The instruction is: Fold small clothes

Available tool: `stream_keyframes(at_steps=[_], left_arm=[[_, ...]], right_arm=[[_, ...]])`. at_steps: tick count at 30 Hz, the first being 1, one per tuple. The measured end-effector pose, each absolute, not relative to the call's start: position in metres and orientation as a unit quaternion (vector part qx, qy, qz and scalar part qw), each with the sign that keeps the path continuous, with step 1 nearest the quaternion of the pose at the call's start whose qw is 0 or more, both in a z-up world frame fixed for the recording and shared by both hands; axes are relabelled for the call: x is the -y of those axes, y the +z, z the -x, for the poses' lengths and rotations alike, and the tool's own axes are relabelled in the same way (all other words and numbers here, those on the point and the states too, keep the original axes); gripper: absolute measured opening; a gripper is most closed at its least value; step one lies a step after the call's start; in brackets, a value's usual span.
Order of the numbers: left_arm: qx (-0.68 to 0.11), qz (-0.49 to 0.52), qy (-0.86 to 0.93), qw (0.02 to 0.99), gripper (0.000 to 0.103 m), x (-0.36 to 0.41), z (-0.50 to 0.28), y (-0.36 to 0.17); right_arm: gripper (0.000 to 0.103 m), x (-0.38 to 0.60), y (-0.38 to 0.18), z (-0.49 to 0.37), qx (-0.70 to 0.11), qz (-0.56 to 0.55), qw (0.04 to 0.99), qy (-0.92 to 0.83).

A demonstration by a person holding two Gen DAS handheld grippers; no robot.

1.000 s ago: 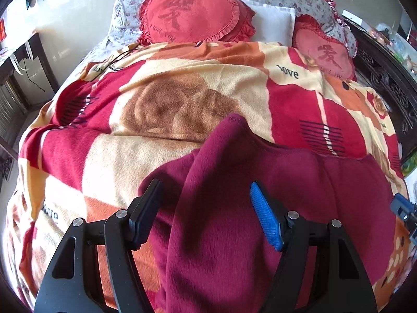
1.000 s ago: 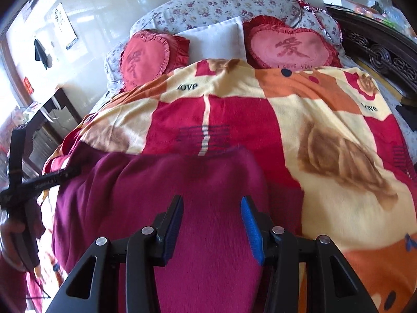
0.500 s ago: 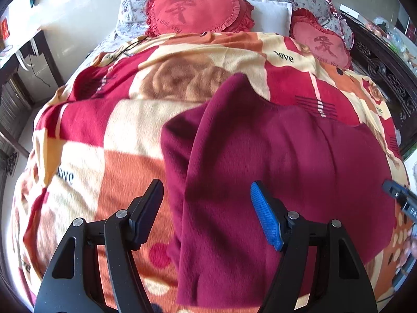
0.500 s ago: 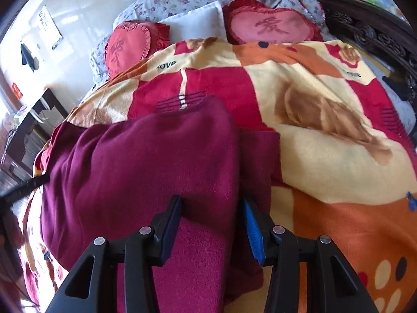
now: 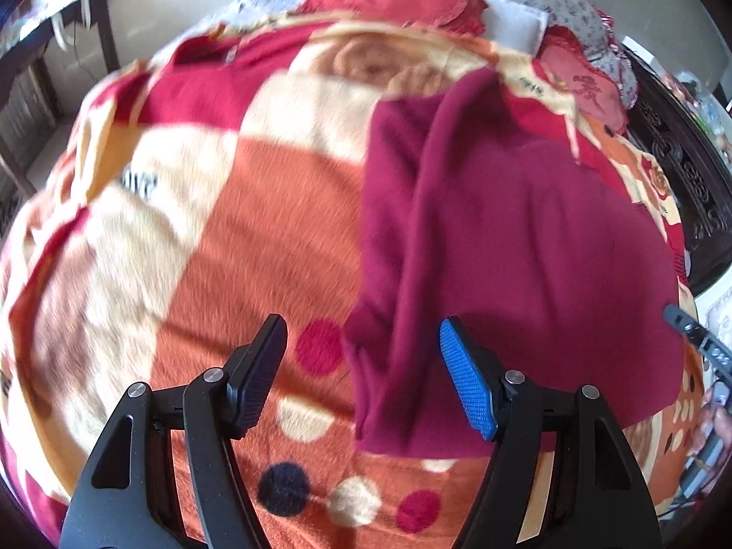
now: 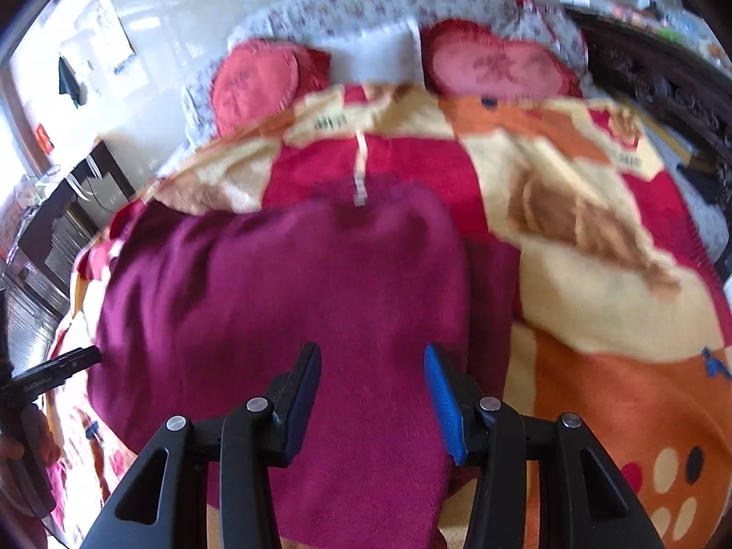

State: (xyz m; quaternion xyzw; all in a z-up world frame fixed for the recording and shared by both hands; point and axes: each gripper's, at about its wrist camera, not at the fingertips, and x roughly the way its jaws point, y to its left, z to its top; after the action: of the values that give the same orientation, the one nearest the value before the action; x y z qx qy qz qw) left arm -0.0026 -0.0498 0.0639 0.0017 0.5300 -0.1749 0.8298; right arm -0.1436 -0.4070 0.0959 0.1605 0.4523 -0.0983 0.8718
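Both jaws stand open and empty — left gripper (image 5: pixel 361 370) over the near edge of the sweater (image 5: pixel 512 238), right gripper (image 6: pixel 371 393) above its middle. Sweater lies on the blanket (image 5: pixel 256 228) near the bed's foot edge. Risk: pinching blanket pile along with the hem — the fold drags.

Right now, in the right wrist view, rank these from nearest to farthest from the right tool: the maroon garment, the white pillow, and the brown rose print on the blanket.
1. Maroon garment: directly under and ahead of the open right tool.
2. Brown rose print: on the blanket, ahead and to the right.
3. White pillow: at the head of the bed, between the two red heart cushions.
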Motion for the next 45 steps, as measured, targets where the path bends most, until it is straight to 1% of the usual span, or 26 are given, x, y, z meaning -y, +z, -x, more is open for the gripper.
stream_keyframes(at_steps=[2,8,13,25,32,35,38,39,41,42,45], left_arm=[[-0.544,0.012,-0.177,0.820,0.070,0.046,0.003,0.054],[-0.546,0.044,-0.181,0.817,0.070,0.038,0.006,0.048],[-0.546,0.048,-0.189,0.815,0.070,0.032,0.013,0.050],[-0.542,0.031,-0.195,0.817,0.070,0.018,0.025,0.045],[-0.537,0.035,-0.193,0.820,0.070,0.019,0.029,0.042],[-0.531,0.047,-0.195,0.823,0.071,0.016,0.032,0.040],[-0.528,0.061,-0.197,0.824,0.072,0.012,0.035,0.038],[-0.527,0.067,-0.198,0.824,0.072,0.011,0.036,0.038],[-0.527,0.078,-0.203,0.822,0.072,0.007,0.036,0.038],[-0.527,0.081,-0.205,0.821,0.072,0.005,0.036,0.038],[-0.525,0.086,-0.210,0.820,0.072,0.003,0.038,0.038]], right_arm=[[0.046,0.408,0.084,0.139,-0.466,-0.154,0.865,-0.103],[0.047,0.387,0.116,0.134,-0.439,-0.161,0.880,-0.079],[0.047,0.347,0.131,0.106,-0.442,-0.149,0.885,-0.015],[0.047,0.233,0.102,0.049,-0.479,-0.108,0.864,0.112],[0.048,0.196,0.062,0.033,-0.527,-0.089,0.837,0.115],[0.047,0.197,0.071,0.028,-0.530,-0.103,0.834,0.113],[0.047,0.198,0.087,0.019,-0.512,-0.125,0.842,0.112],[0.049,0.198,0.093,0.014,-0.505,-0.132,0.846,0.109],[0.065,0.196,0.101,0.002,-0.497,-0.145,0.849,0.102],[0.076,0.194,0.104,-0.005,-0.494,-0.151,0.850,0.098],[0.077,0.183,0.109,-0.029,-0.493,-0.156,0.852,0.085]])
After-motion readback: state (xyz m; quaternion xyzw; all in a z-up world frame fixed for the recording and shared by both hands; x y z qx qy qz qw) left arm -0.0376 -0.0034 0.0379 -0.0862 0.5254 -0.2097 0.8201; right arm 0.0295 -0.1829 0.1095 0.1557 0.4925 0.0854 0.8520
